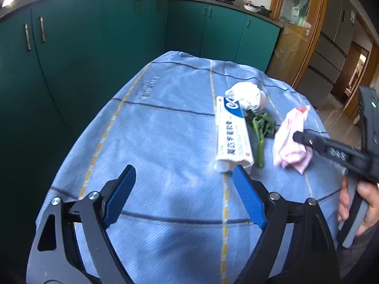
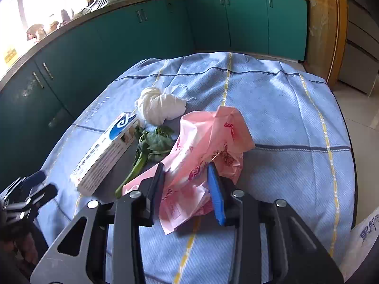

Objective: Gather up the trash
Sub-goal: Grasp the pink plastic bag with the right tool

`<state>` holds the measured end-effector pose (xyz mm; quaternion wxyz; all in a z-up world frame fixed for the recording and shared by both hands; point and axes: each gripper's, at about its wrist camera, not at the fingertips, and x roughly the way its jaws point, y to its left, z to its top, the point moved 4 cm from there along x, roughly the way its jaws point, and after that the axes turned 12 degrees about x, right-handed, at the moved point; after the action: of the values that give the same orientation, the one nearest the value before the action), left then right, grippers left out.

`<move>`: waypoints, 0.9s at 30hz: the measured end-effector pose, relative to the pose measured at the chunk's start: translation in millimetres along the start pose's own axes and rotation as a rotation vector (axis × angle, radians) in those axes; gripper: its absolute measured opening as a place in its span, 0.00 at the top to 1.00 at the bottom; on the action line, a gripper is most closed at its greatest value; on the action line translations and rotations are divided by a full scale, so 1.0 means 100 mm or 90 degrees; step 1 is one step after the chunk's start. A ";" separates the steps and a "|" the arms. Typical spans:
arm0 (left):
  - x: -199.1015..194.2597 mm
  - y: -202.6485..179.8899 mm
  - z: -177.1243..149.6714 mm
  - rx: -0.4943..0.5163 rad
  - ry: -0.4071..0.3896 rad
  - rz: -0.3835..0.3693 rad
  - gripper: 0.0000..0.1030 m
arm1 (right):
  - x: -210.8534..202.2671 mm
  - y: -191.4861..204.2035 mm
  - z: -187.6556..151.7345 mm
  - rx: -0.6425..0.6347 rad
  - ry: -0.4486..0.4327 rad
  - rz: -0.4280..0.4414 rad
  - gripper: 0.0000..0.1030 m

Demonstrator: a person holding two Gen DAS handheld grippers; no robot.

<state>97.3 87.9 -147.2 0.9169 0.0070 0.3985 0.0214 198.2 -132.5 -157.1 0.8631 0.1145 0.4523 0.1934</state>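
On the blue checked tablecloth (image 1: pixel 154 118) (image 2: pixel 284 108) lie a white toothpaste box (image 1: pixel 233 132) (image 2: pixel 106 151), a green leafy stalk (image 1: pixel 260 127) (image 2: pixel 151 146), a crumpled white wad (image 1: pixel 246 94) (image 2: pixel 161 106) and a pink plastic bag (image 1: pixel 289 137) (image 2: pixel 208 139). My right gripper (image 2: pixel 186 165) (image 1: pixel 297 137) has its jaws closed in on the pink bag, which bunches up between the pads. My left gripper (image 1: pixel 183 169) (image 2: pixel 46 182) stands open over bare cloth, its right fingertip just short of the box's near end.
Teal cabinets (image 1: pixel 106 35) run behind and left of the table, with pots on the counter. A wooden-framed glass door (image 1: pixel 298 30) and a grey fridge stand at the right. A hand (image 1: pixel 362 203) holds the right gripper. A white printed bag (image 2: pixel 364 234) shows at lower right.
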 end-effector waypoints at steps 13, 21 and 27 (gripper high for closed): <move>0.53 -0.47 0.33 0.021 0.043 -0.078 0.16 | -0.54 -0.52 0.01 0.013 -0.032 0.015 0.25; 0.64 -0.63 0.24 0.083 0.059 -0.054 0.60 | -0.37 -0.49 0.01 0.011 -0.023 -0.024 0.19; 0.43 -0.64 0.09 0.103 0.052 -0.058 0.60 | -0.23 -0.42 0.01 0.021 -0.025 -0.046 0.15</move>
<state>135.5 26.1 -174.1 0.8962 0.0620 0.4362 -0.0522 196.6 -180.2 -154.8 0.8764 0.1159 0.4420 0.1520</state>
